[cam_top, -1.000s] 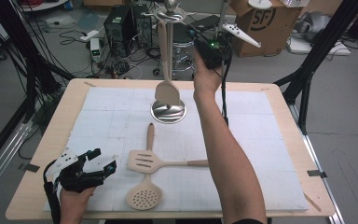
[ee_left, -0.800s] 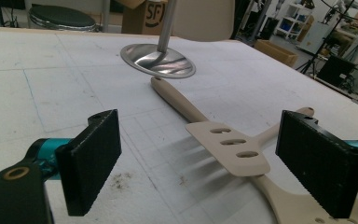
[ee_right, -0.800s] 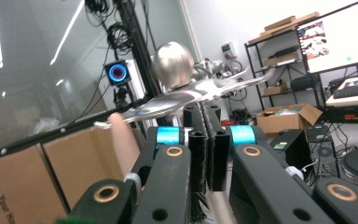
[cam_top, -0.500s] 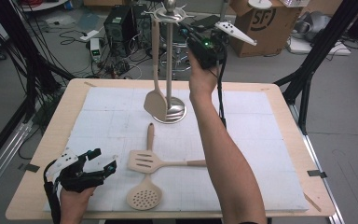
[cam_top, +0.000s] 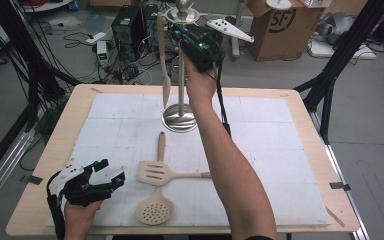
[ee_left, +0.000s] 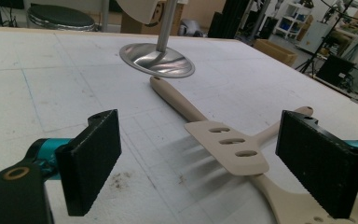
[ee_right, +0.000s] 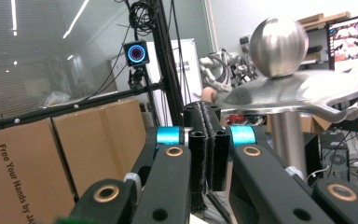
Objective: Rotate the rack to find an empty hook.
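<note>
one spatula (cam_top: 165, 60) hangs from the stand (cam_top: 180, 117), pinched by the closed right gripper (cam_top: 179, 31); left gripper (cam_top: 114, 181) gapes empty.

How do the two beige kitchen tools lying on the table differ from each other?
The slotted turner has a flat, squarish head with three long slots; the skimmer has a round head with many small holes. The turner's handle points right, the skimmer's points away, and the turner lies across it. Both are beige.

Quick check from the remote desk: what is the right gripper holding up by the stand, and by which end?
The right gripper is shut on the spatula, pinching the top end of its handle beside the stand. The blade hangs down. The left gripper holds nothing.
</note>
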A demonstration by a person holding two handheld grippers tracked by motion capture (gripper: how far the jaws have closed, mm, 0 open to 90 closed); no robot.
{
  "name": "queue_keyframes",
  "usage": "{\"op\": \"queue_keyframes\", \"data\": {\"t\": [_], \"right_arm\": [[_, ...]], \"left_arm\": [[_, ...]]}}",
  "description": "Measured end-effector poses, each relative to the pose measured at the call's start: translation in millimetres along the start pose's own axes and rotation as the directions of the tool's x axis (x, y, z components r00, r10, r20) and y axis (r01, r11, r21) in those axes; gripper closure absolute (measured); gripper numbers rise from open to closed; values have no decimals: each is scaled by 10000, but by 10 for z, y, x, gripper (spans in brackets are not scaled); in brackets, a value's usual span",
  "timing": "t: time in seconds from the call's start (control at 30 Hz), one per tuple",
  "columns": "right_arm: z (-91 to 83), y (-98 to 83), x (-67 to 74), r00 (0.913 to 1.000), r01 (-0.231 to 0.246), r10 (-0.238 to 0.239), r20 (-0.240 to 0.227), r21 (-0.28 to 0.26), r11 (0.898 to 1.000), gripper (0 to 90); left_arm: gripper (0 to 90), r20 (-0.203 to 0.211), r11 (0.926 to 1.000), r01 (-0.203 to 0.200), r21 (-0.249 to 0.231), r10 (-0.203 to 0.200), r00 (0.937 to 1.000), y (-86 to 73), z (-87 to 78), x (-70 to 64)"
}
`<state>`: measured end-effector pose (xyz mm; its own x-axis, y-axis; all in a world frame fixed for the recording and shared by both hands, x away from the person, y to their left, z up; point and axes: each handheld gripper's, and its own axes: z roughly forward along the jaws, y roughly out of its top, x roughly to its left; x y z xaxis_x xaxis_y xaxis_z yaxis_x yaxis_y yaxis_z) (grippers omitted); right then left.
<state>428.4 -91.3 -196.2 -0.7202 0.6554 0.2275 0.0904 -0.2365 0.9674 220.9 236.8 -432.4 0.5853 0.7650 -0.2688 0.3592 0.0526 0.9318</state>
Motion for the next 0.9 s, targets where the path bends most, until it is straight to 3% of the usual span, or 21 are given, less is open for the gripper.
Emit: {"op": "queue_keyframes", "data": {"t": [0.23,0.37,0.47,0.6,0.7,0.9], "right_arm": [[-152,-84,4,9988,-468,465,145,260,9986,896],[-290,-174,55,9994,-244,230,247,600,9979,893],[-414,-253,67,9994,-261,242,262,752,9968,844],[-586,-346,58,9980,-611,626,-108,1032,9928,711],[-727,-428,37,9964,-817,839,-122,1279,9884,666],[-1040,-632,-28,9926,-1206,1168,341,1451,9820,610]], "left_arm": [[146,96,9999,-49,127,47,9999,3,34,-15],[146,108,9999,-116,55,115,9999,7,5,-51],[146,113,10000,-35,-35,35,9999,8,-6,-53],[147,91,9999,126,6,-126,9999,-2,-8,-26],[148,81,9998,178,-120,-177,9998,1,-33,-23],[147,70,9999,106,-102,-105,9999,10,-19,-32]]}}
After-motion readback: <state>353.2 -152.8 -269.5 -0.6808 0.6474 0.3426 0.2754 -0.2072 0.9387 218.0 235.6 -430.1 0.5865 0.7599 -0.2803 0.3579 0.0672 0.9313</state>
